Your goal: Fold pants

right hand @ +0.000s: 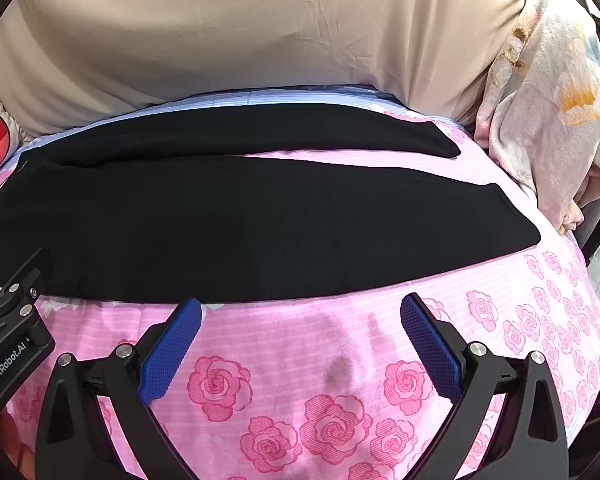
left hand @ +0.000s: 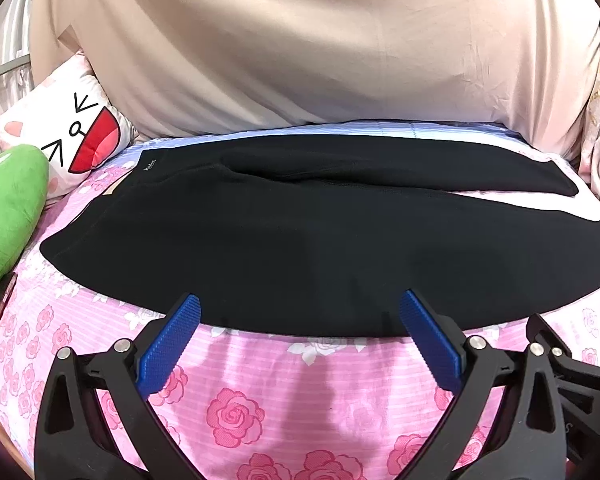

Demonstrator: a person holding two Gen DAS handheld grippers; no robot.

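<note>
Black pants (left hand: 300, 240) lie flat across the pink rose-print bed sheet (left hand: 260, 392), waistband at the left and the two legs pointing right with a thin gap between them. They also show in the right wrist view (right hand: 260, 232). My left gripper (left hand: 300, 308) is open and empty, its blue fingertips just over the near edge of the pants. My right gripper (right hand: 300, 312) is open and empty, hovering over the sheet (right hand: 300, 380) just short of the near leg's edge. The right gripper shows at the left view's right edge (left hand: 572, 360).
A beige cover (left hand: 320, 48) rises behind the pants. A green plush (left hand: 8, 212) and a white cartoon-face pillow (left hand: 72, 140) lie at the left. A crumpled pale floral blanket (right hand: 548, 112) sits at the right. The bed's edge drops away at the far right.
</note>
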